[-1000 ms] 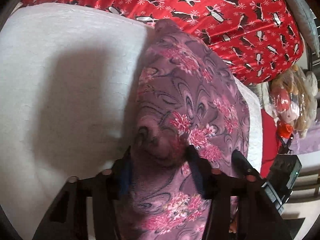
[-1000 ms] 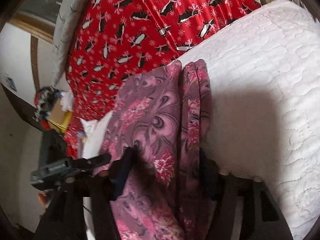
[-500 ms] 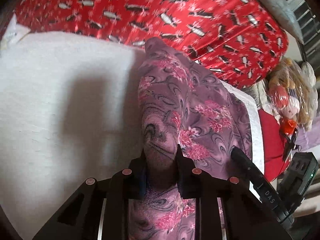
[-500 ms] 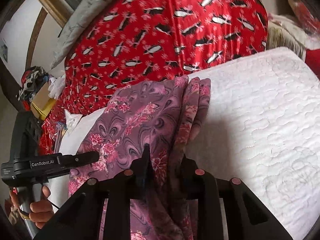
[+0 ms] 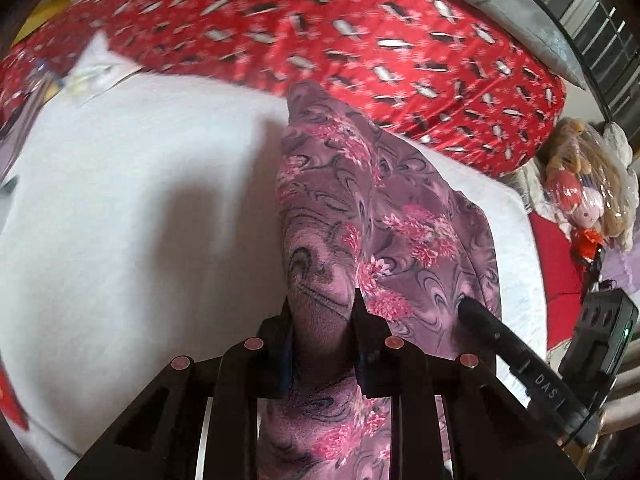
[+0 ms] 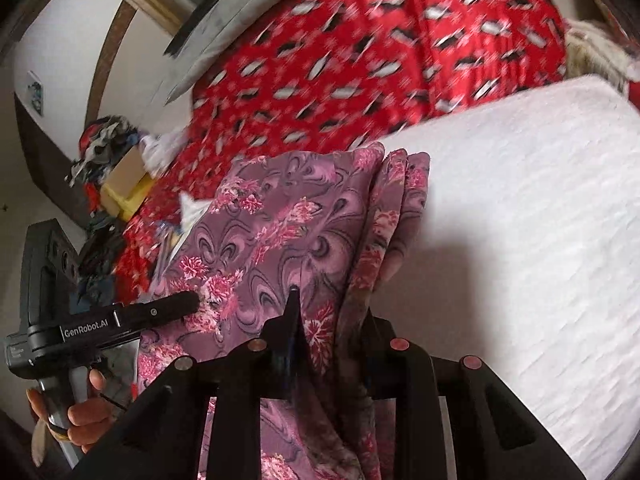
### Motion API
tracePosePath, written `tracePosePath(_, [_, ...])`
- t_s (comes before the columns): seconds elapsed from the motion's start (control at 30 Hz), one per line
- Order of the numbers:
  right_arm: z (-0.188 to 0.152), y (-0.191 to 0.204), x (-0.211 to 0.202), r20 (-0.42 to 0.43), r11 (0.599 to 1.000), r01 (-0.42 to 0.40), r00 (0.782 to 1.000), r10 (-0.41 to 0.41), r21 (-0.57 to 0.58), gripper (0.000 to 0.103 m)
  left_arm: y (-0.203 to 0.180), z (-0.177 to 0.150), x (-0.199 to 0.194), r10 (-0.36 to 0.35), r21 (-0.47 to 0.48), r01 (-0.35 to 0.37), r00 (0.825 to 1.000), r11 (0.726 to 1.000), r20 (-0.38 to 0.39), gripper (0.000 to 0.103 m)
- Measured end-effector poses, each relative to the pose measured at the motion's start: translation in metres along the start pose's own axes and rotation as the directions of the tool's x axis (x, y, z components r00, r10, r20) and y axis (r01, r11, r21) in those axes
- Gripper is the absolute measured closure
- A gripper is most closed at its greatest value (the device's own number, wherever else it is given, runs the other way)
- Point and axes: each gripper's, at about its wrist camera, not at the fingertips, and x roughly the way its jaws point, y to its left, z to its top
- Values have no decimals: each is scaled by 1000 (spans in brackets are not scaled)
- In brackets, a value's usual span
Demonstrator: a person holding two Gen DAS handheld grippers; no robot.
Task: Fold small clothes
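Both tools now pinch the near edge of the cloth.
A second ago their jaws stood spread; left tool (image 5: 322, 308) and right tool (image 6: 330, 312) have clamped the purple flowered cloth (image 5: 384, 216) on the white bed (image 5: 132, 208), ready to fold forward.

- We see the red patterned blanket (image 6: 400, 40) smeared by motion blur.
- The purple floral garment (image 5: 360, 220) runs past the bottom edge.
- The fingertips of the right gripper (image 6: 330, 316) are buried in its folds.

Both are chunky matte-black plastic claws: the left gripper (image 5: 322, 312) and right gripper (image 6: 330, 312) each have four round copper-red studs behind the fingers. White "GenRobot.AI" lettering on the left's side, bare-skinned hand (image 6: 80, 408) on its handle.
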Motion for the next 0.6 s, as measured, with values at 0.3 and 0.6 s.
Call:
tracePosePath(0.3, [-54, 13, 52, -135, 999, 50, 990, -50, 0, 71, 100, -57, -1, -71, -226, 42, 990, 973, -121, 72])
tracePosePath(0.6, [-11, 34, 36, 13, 997, 51, 999, -50, -61, 69, 74, -20, -51, -49, -105, 51, 999, 993, 24, 75])
